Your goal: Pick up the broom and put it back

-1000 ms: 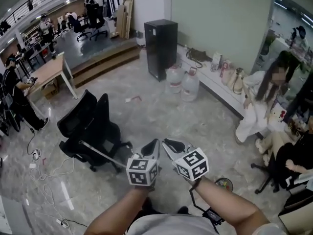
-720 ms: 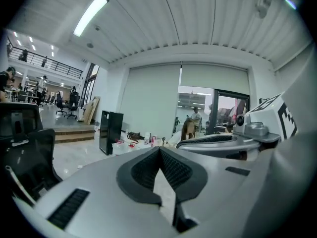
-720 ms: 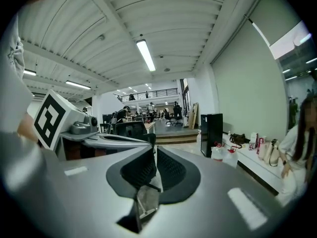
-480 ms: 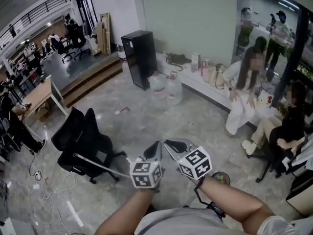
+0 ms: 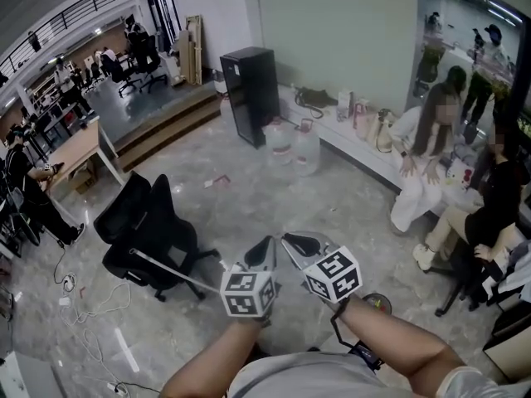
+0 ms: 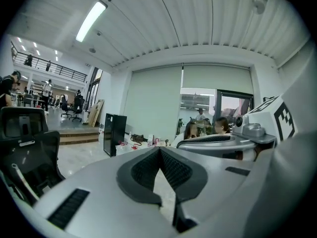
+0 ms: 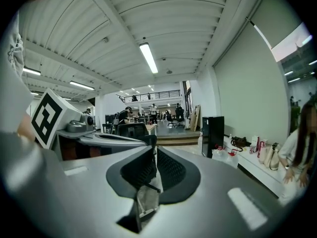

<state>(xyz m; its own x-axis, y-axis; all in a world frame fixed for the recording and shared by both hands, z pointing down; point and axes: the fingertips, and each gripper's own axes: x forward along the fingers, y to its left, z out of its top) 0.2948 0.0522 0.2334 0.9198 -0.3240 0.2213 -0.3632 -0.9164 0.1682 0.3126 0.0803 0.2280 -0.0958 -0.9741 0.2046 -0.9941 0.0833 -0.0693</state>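
Observation:
A thin pale pole [image 5: 174,272] slants across the floor from beside the black office chair [image 5: 149,230] to behind my left gripper's marker cube. Its ends are hidden, so I cannot tell if it is the broom. The same pole [image 6: 22,180] shows at the lower left of the left gripper view. My left gripper [image 5: 266,242] is held out level, its pad tips meeting on nothing [image 6: 159,150]. Right beside it, my right gripper [image 5: 287,240] has only a narrow slit between its pads [image 7: 151,143], with nothing in it.
A black cabinet [image 5: 249,94] and water jugs [image 5: 294,143] stand by the far wall. People [image 5: 427,156] sit along a low ledge at the right. Cables [image 5: 75,305] trail on the floor at the left; steps [image 5: 158,118] rise behind the chair.
The head view has swung a little, bringing the seated people further in at the right. Both grippers keep their side-by-side place, and the pole stays by the left one.

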